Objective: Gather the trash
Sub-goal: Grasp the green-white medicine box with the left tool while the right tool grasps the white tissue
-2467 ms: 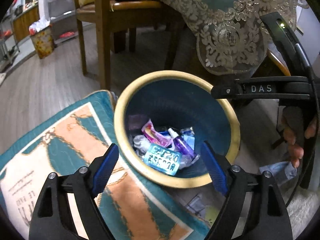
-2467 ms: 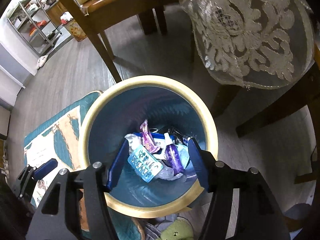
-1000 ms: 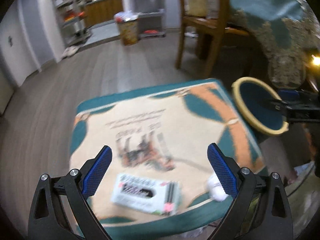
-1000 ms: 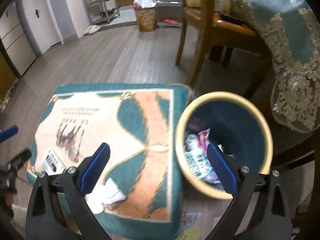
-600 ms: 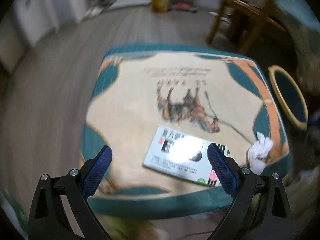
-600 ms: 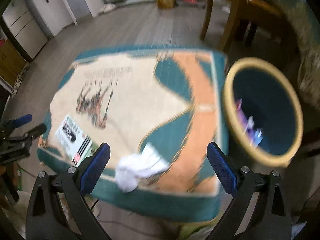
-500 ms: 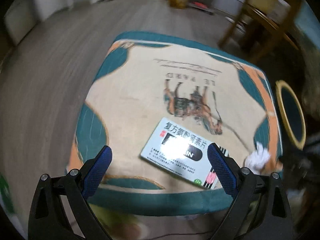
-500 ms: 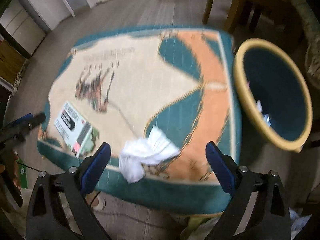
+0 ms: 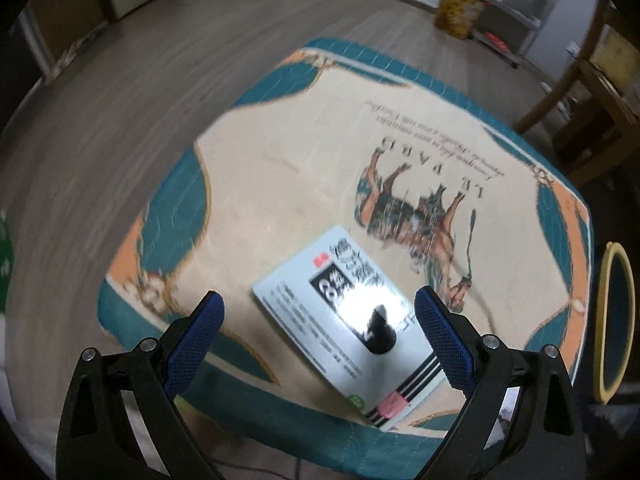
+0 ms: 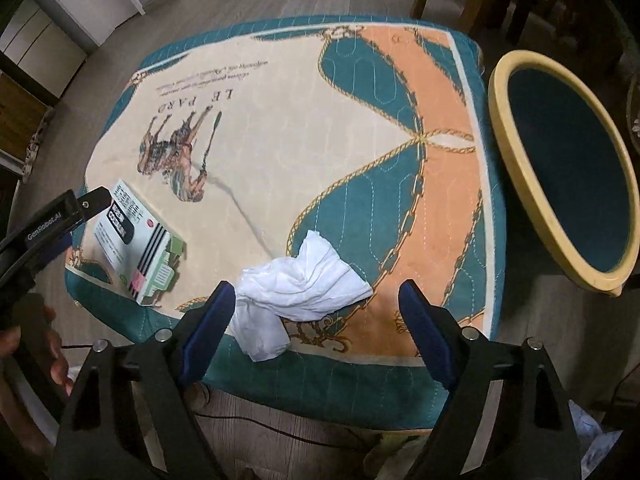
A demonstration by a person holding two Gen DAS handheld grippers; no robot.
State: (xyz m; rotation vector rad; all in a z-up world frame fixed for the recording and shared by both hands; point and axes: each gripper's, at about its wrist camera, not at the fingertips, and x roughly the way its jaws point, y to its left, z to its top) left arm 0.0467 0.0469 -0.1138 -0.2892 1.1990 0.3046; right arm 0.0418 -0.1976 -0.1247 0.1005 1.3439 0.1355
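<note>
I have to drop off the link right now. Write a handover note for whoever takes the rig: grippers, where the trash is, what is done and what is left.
Left gripper: open, holding nothing, lined up over the flat white medicine box with black stripes near the front edge of the teal, cream and orange printed cloth.
Right gripper: open, holding nothing, poised at the crumpled white tissue near the same edge.
The round yellow-rimmed teal bin stands right of the cloth; its contents are not visible from here.
Done: nothing grasped yet.
Left: pick up the box and the tissue, drop both in the bin.
</note>
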